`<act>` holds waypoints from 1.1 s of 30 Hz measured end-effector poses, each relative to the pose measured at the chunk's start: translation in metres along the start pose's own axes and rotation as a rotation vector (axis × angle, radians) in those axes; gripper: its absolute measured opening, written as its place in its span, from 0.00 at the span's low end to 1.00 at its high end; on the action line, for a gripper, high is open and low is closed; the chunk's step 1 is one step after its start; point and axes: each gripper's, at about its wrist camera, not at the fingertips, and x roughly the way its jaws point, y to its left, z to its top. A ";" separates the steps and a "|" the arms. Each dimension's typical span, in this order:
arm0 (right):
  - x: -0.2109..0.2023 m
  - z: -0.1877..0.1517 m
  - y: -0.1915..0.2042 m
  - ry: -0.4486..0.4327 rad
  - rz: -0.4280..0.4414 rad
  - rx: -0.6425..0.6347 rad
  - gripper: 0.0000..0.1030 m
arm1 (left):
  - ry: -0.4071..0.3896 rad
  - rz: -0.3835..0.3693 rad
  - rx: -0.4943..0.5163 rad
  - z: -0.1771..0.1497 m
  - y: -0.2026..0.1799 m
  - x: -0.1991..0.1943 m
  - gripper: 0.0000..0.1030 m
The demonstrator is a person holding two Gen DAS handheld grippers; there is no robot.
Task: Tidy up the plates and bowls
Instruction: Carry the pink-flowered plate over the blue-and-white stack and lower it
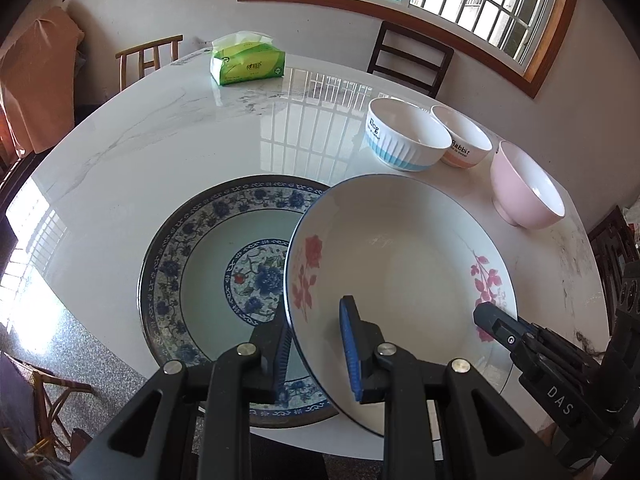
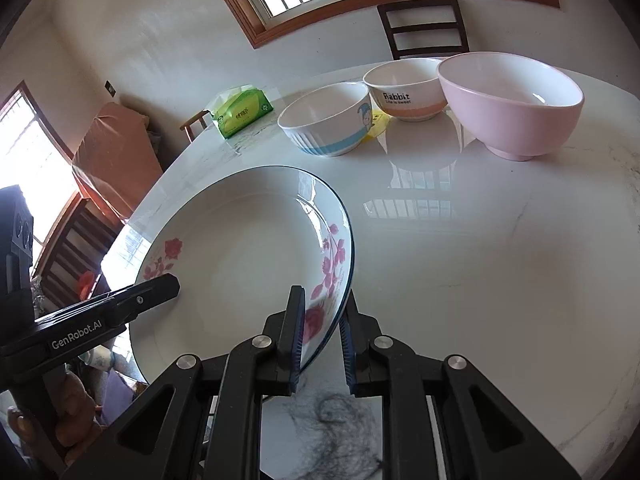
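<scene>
White plate with pink flowers (image 1: 400, 264), tilted above the marble bench (image 1: 160, 140): left gripper (image 1: 316, 344) and right gripper (image 2: 322, 340) fingers clamp opposite rims. Blue-patterned plate (image 1: 208, 264) beneath; three bowls (image 1: 408, 140) beyond.

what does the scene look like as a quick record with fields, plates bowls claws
held plate: white plate with pink flowers, tilted, raised over the table
left claw: shut on its near-left rim
right claw: shut on its right rim
plate below: blue-patterned plate, flat, partly covered
bowls: Dog bowl, Rabbit bowl, pink bowl, upright, unstacked
other: green tissue pack
</scene>
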 end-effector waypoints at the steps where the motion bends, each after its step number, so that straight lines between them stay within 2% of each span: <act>1: 0.004 0.001 0.006 0.004 0.001 -0.009 0.17 | 0.001 0.002 -0.008 -0.001 0.005 -0.001 0.23; 16: 0.039 -0.002 0.067 0.075 0.017 -0.119 0.18 | 0.000 0.038 -0.099 -0.001 0.063 -0.004 0.23; 33: 0.059 -0.001 0.096 0.108 0.021 -0.172 0.18 | 0.010 0.043 -0.138 0.003 0.092 0.003 0.23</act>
